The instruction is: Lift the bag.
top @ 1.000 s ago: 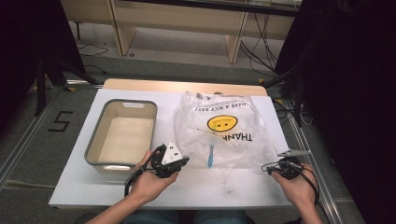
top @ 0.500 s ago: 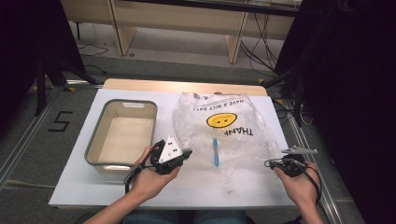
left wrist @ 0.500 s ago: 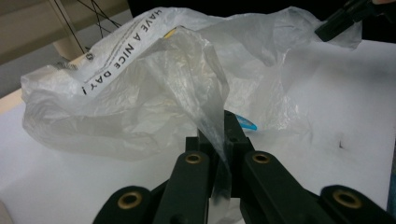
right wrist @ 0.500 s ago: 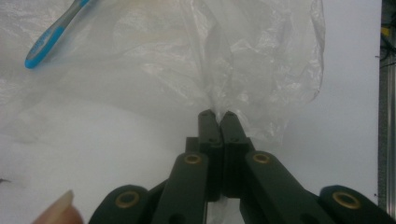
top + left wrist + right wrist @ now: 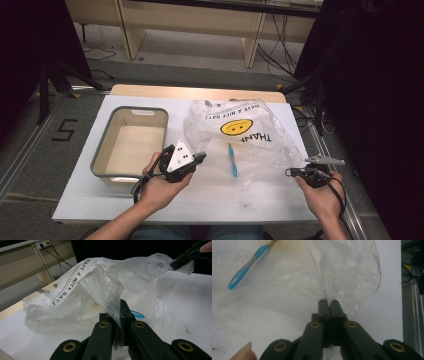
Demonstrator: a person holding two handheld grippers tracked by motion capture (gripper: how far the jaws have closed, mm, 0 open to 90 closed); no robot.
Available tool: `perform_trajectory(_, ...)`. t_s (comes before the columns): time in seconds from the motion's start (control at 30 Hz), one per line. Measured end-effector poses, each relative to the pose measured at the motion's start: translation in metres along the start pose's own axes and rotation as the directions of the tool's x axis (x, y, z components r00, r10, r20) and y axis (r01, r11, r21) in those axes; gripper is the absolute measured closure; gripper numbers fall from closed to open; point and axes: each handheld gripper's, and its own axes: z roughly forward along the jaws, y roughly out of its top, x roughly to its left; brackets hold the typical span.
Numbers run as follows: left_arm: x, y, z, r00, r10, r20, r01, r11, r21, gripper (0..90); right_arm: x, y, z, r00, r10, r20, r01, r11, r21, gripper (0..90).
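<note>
- The clear plastic bag (image 5: 245,137) lies across the right half of the white surface (image 5: 90,200), from near the far edge toward the near-right corner. It is printed with a yellow smiley face (image 5: 236,127) and black lettering that reads upside down in the high view.
- The left hand-held gripper (image 5: 199,159) is over the middle of the surface, just off the near-right corner of the tub, with its grey three-cornered plate facing up. Its jaws are fully closed on a thin fold of the bag's near-left edge; in the left gripper view the film (image 5: 112,302) rises taut from between the tips.
- The right hand-held gripper (image 5: 291,171) is near the right edge, toward the near-right corner. Its jaws are also pressed together, pinching a gathered bit of the bag's right corner (image 5: 327,296).
- The stretch of bag between the two grips is lifted off the surface, while the far part rests crumpled on it.
- A blue toothbrush (image 5: 232,160) lies under the film between the two grippers, its length running from near to far.
- A grey rectangular tub (image 5: 100,155) with a pale inside stands on the left half of the surface, beside the bag and apart from it.
</note>
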Motion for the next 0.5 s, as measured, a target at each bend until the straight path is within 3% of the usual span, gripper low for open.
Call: perform_trajectory(0.5, 0.012, 0.028, -0.004, 0.9992, 0.006, -0.038, -0.009, 0.9958, -0.091, 89.4, 0.000, 0.004, -0.006, 0.9998, 0.005, 0.019, -0.004, 0.998, -0.070, 90.0)
